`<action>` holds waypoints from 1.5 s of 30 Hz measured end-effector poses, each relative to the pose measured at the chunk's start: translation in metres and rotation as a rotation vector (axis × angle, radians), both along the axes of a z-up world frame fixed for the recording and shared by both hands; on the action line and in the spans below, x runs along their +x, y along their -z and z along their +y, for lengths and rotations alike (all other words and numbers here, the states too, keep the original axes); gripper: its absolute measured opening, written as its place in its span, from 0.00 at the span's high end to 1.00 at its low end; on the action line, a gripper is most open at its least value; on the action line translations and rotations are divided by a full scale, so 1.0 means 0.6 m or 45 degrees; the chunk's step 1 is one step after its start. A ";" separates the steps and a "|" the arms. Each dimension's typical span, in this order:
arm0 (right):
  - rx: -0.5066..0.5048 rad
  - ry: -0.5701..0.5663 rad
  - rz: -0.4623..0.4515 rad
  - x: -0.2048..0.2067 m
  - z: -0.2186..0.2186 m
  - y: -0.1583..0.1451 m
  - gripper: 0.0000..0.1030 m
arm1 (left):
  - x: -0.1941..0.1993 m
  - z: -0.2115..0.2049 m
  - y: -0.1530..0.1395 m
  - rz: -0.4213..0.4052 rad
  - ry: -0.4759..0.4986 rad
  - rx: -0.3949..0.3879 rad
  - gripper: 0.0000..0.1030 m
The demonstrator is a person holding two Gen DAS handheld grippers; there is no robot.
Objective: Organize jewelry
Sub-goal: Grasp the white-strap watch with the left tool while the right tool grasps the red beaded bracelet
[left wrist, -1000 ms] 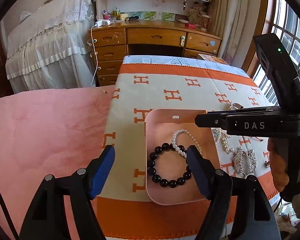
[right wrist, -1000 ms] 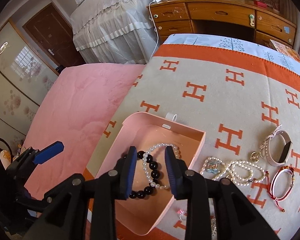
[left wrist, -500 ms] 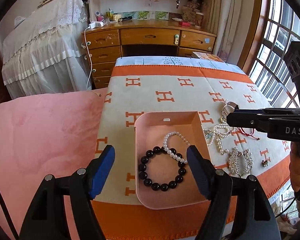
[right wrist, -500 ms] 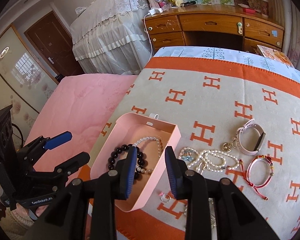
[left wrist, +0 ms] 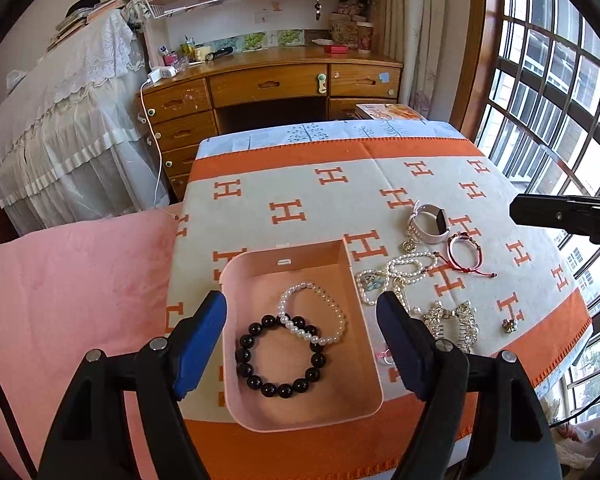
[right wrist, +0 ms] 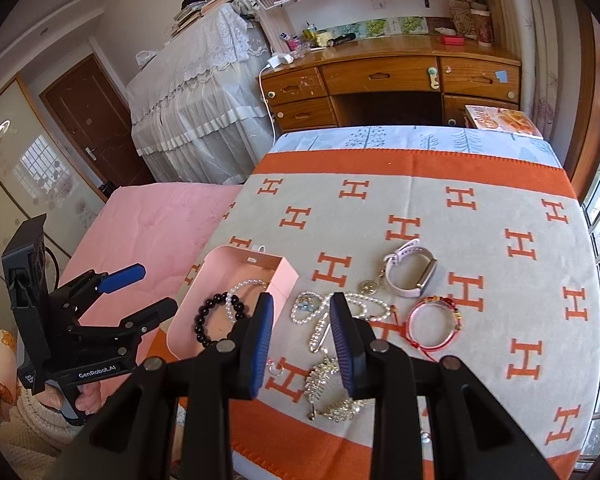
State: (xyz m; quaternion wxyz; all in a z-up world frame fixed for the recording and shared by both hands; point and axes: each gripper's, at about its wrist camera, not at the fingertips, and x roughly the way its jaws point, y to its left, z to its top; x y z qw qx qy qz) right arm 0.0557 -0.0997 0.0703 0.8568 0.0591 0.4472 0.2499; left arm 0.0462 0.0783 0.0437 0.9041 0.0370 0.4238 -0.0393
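Note:
A pink box (left wrist: pixel 236 276) on the orange-and-grey blanket holds a black bead bracelet (left wrist: pixel 256 380) and a pearl bracelet (left wrist: pixel 336 320). My left gripper (left wrist: pixel 300 300) hovers above the box; its jaws are opening with nothing between them. My right gripper (right wrist: pixel 302 300) hangs above a pearl necklace (right wrist: pixel 364 304) just right of the box (right wrist: pixel 284 280), pads a narrow gap apart and empty. Further right lie a pink watch (right wrist: pixel 408 276) and a red cord bracelet (right wrist: pixel 432 324); a rhinestone hair comb (right wrist: pixel 332 392) and a small ring (right wrist: pixel 276 368) lie under the gripper.
The blanket (left wrist: pixel 320 200) covers a table against a pink bed (left wrist: pixel 80 280) on the left. A small charm (left wrist: pixel 510 324) lies near the right edge. A wooden desk (left wrist: pixel 268 84) stands behind, a barred window (left wrist: pixel 548 100) on the right. A hand holds the left gripper (right wrist: pixel 152 286).
Both grippers have drawn back and up from the box. The right gripper has shifted right, from over the box to over the loose jewelry. The bracelets have stayed in the box.

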 end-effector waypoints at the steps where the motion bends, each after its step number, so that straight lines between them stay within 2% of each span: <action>1: 0.000 0.015 -0.008 -0.002 -0.011 -0.004 0.71 | 0.003 -0.008 -0.004 -0.004 0.010 0.006 0.26; 5: -0.003 0.065 -0.041 -0.007 -0.052 -0.018 0.62 | 0.017 -0.046 -0.018 -0.016 0.056 0.019 0.26; 14: -0.057 0.131 -0.068 0.010 -0.118 -0.025 0.62 | 0.088 -0.160 -0.031 -0.009 0.162 0.046 0.20; 26: -0.059 0.215 0.095 0.072 -0.195 0.064 0.61 | 0.233 -0.274 0.046 0.222 0.198 -0.048 0.20; 30: -0.054 0.213 0.165 0.088 -0.203 0.102 0.61 | 0.259 -0.298 0.076 0.271 0.236 -0.012 0.20; 39: -0.108 0.090 0.247 0.107 -0.162 0.180 0.62 | 0.271 -0.294 0.136 0.308 0.413 0.189 0.21; 41: -0.149 0.068 0.232 0.108 -0.146 0.189 0.62 | 0.274 -0.282 0.141 0.313 0.400 0.203 0.21; 45: -0.248 0.043 0.200 0.116 -0.122 0.208 0.62 | 0.299 -0.261 0.145 0.332 0.335 0.152 0.21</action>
